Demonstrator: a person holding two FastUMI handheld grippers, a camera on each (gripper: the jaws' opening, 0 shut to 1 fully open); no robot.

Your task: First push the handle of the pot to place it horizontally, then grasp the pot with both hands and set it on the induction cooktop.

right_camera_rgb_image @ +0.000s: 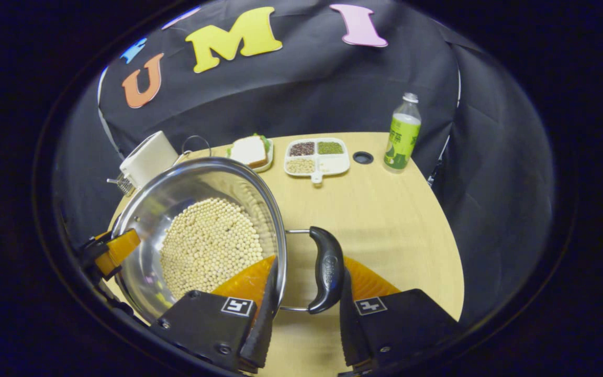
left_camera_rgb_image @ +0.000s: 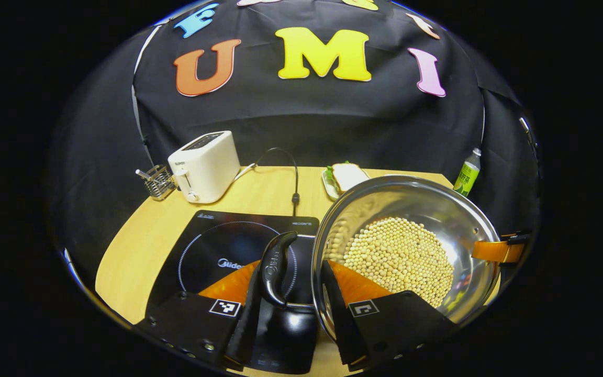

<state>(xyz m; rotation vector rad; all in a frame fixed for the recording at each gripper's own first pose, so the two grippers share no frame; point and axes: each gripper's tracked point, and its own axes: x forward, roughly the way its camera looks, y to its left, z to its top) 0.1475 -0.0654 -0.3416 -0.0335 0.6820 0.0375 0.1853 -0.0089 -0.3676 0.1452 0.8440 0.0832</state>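
A steel pot (left_camera_rgb_image: 437,209) half full of pale beans (left_camera_rgb_image: 401,256) stands at the right edge of the black induction cooktop (left_camera_rgb_image: 212,246). My left gripper (left_camera_rgb_image: 292,272) is shut across the pot's black left handle (left_camera_rgb_image: 276,262) and the rim, one finger outside the handle, the other inside the pot. In the right gripper view the pot (right_camera_rgb_image: 176,183) lies to the left, and my right gripper (right_camera_rgb_image: 308,272) is shut the same way on the black right handle (right_camera_rgb_image: 326,267). Each gripper's orange finger shows across the pot: the right gripper (left_camera_rgb_image: 498,251), the left gripper (right_camera_rgb_image: 115,248).
A white toaster (left_camera_rgb_image: 204,165) and a wire rack (left_camera_rgb_image: 157,180) stand at the back left, with a black cable (left_camera_rgb_image: 295,178) running to the cooktop. Behind the pot sit a sandwich plate (right_camera_rgb_image: 249,151), a divided dish of grains (right_camera_rgb_image: 316,155) and a green bottle (right_camera_rgb_image: 402,133).
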